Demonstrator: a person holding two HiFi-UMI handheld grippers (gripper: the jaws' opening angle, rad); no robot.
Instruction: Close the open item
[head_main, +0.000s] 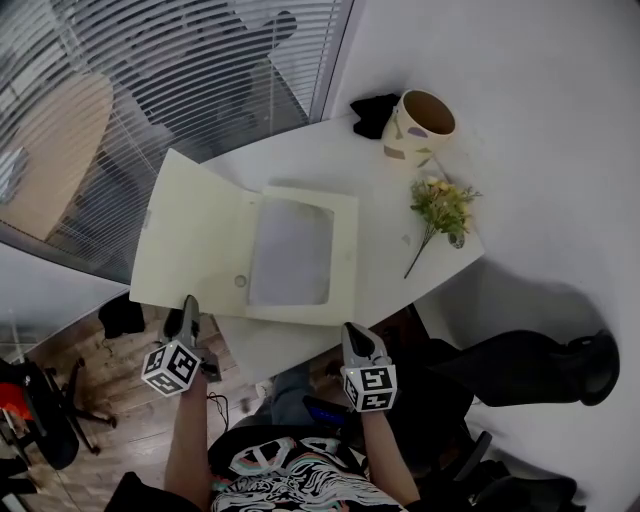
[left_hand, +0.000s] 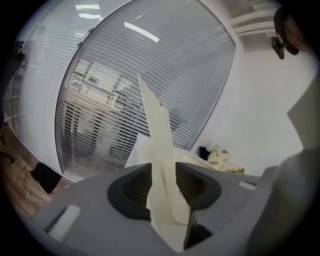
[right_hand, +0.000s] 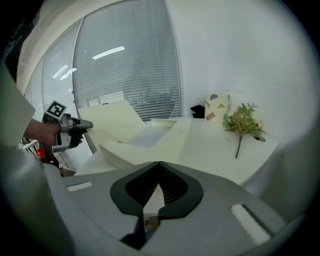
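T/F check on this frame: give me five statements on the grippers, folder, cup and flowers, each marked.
1. The left gripper grips the folder by its flap. True.
2. The right gripper is wide open. False: its jaws are together, with nothing between them.
3. The flowers stand in the cup. False: they lie on the table, apart from the cup.
4. The folder is open. True.
5. The cup stands upright. True.
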